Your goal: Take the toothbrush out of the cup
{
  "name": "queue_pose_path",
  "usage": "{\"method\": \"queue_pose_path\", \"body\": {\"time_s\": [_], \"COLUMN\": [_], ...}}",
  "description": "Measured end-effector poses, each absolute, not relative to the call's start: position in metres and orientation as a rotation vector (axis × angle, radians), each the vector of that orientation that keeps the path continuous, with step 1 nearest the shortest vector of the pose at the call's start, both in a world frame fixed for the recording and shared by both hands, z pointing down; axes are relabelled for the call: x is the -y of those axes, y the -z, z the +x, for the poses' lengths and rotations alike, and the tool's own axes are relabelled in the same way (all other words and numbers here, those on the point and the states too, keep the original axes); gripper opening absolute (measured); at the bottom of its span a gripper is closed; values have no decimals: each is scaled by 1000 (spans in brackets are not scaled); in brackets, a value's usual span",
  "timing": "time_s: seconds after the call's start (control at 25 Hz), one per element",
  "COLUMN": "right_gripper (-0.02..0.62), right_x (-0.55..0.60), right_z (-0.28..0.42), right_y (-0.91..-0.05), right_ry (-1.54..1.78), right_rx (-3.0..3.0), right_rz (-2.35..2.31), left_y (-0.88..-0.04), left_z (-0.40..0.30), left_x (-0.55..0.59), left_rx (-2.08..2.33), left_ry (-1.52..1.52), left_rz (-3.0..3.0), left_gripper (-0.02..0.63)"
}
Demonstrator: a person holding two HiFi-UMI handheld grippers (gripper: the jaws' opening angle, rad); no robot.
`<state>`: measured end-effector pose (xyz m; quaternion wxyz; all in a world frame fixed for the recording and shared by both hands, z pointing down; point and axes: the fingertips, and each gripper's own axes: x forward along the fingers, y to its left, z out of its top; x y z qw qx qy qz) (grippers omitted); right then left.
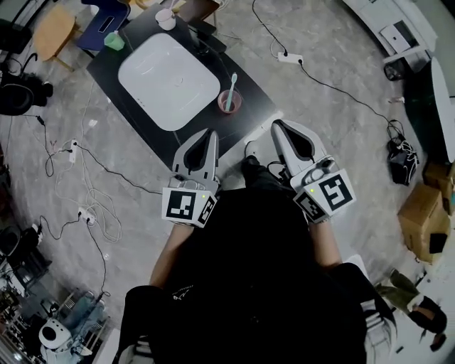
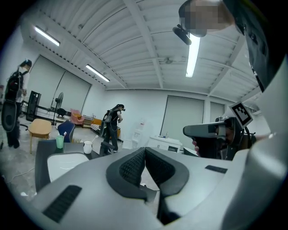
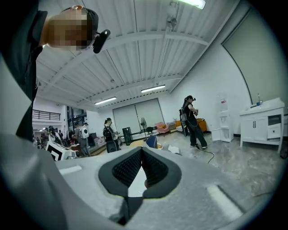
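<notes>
Status, head view: the pink cup (image 1: 229, 102) stands upright on the dark bench (image 1: 250, 112), right of centre in the upper half of the frame. The toothbrush (image 1: 232, 84) is seated in the cup, handle end down, head end up and tilted slightly to the right. The cup is located just beside the lower right corner of a white basin (image 1: 168, 80), which takes up most of the bench.

Left claw (image 1: 212, 133): held over the near bench edge, below and left of the cup, not touching it. In the left gripper view the left claw (image 2: 145, 149) is seen pressed together at the tips, with nothing between the pads.

Right claw (image 1: 278, 124): held just off the bench's right corner, below and right of the cup, clear of it. In the right gripper view the right claw (image 3: 141, 148) is likewise pressed together at the tips, with no item pinched.

Other items: a green cup (image 1: 114, 40) and a white cup (image 1: 165, 19) are placed at the far end of the bench, upper left of the frame, well apart from the pink cup. Both are also seen at the left of the left gripper view (green cup (image 2: 60, 142), white cup (image 2: 87, 146)). Cables and a power strip (image 1: 289, 57) lie on the floor approx. upper right.
</notes>
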<state>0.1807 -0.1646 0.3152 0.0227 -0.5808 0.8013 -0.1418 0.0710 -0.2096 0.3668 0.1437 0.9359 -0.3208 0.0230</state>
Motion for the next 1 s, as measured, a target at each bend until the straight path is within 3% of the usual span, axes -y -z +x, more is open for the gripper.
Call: {"method": "queue_pose_path", "body": {"time_s": [0.56,0.6,0.64,1.0], "right_gripper": [6,6,6,6], "right_x": [195,197,199,205], "right_z": [228,232,236,270], "right_y": [-324,-325,-327,-347], "right_ry": [470,469,468,530], "right_rx": [-2693,-2706,-2718,-2770], "right_rz": [-1531,-1520,-1510,-1485], "left_y": [-425,-431,-438,-494], "left_z": [132,138,143,178], "left_x": [231,234,238,273], "left_rx": [1136,1138,1137,1187], "left_ry": [-269,-287,-308,-477], "left_rz": [2626,2618,2609,2493], "left_gripper": [12,33,95,103]}}
